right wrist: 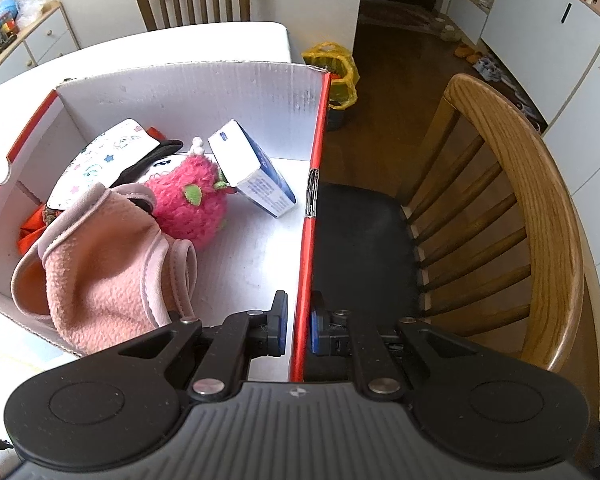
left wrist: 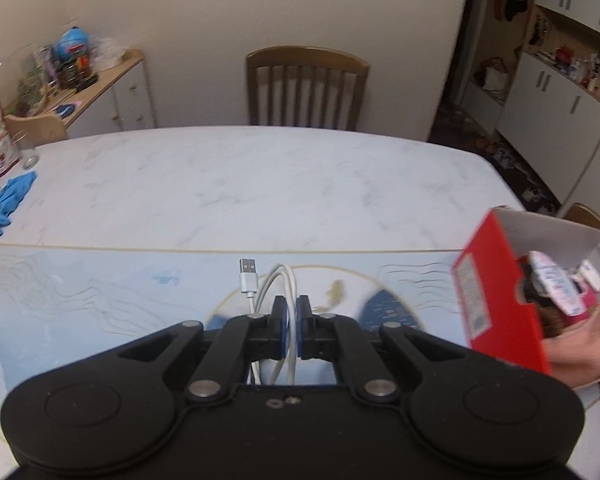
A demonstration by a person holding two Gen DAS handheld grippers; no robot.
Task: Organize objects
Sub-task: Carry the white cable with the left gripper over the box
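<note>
The left hand-held gripper [left wrist: 291, 314] sits at the lower centre of its frame, its blue-padded jaws pinched together on a looped white USB cable [left wrist: 283, 280]; the cable's silver plug [left wrist: 247, 276] points toward the upper part of the frame, just left of the loop, over the pale blue patterned mat [left wrist: 100, 304] on the marble-look bench [left wrist: 240, 184]. At the right edge of that frame stands the red cardboard box [left wrist: 496, 292], blurred, with items inside that are hard to make out. Blue gloves [left wrist: 4, 204] lie at the far left of the bench, and a wooden chair [left wrist: 306, 86] stands beyond it at top centre. In the right wrist view, the right hand-held gripper [right wrist: 299, 322] at lower centre clamps the red-edged side wall of the box [right wrist: 310, 216], one finger inside and one outside. Inside the box, in the left half of the frame, lie a pink fleece garment [right wrist: 100, 264], a pink fuzzy plush toy [right wrist: 192, 204], a blue and white carton [right wrist: 256, 172] tilted against the toy, and a white patterned item [right wrist: 104, 156] behind them. A wooden armchair [right wrist: 540, 208] with a dark seat fills the right side.
</note>
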